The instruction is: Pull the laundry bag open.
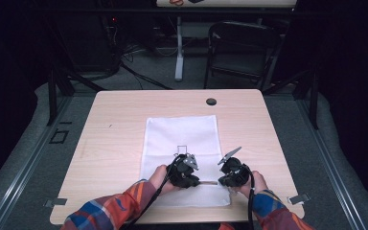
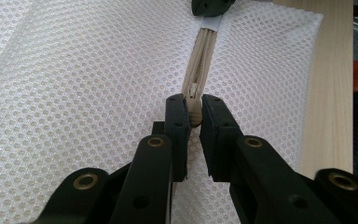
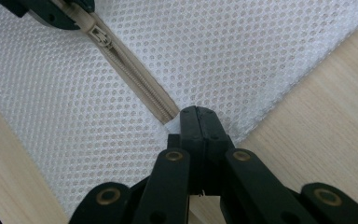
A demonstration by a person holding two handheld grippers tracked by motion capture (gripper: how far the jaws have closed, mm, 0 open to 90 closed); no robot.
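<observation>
A white mesh laundry bag [image 1: 181, 143] lies flat on the light wooden table [image 1: 115, 129], its near edge close to the person's side. A beige zipper [image 2: 200, 60] runs along that near part of the bag, between the two tools.

The left gripper [image 1: 184, 170] sits on the bag at the near left end of the zipper. In the left gripper view its jaws stand close together with the zipper's pull tab [image 2: 195, 112] caught between them (a narrow gap remains, taken up by the tab). The slider body lies just beyond the jaw tips, and the zipper tape runs away from it toward the right gripper [image 2: 209, 5], whose dark tip shows at the top of that view.

In the high view the right gripper [image 1: 233, 173] rests at the bag's near right corner, well clear of the left one but on the same line. In the right gripper view its jaws are pressed together on the white fabric at the zipper's end [image 3: 170, 116], right where the beige tape stops; bare wood shows on either side of the mesh there.

The person's hands [image 1: 159, 176] hold both tools from the bottom of the high view, in plaid sleeves [image 1: 120, 206]. A small dark cable grommet [image 1: 211, 101] sits in the table's far edge, and a folding chair [image 1: 242, 48] stands beyond.
</observation>
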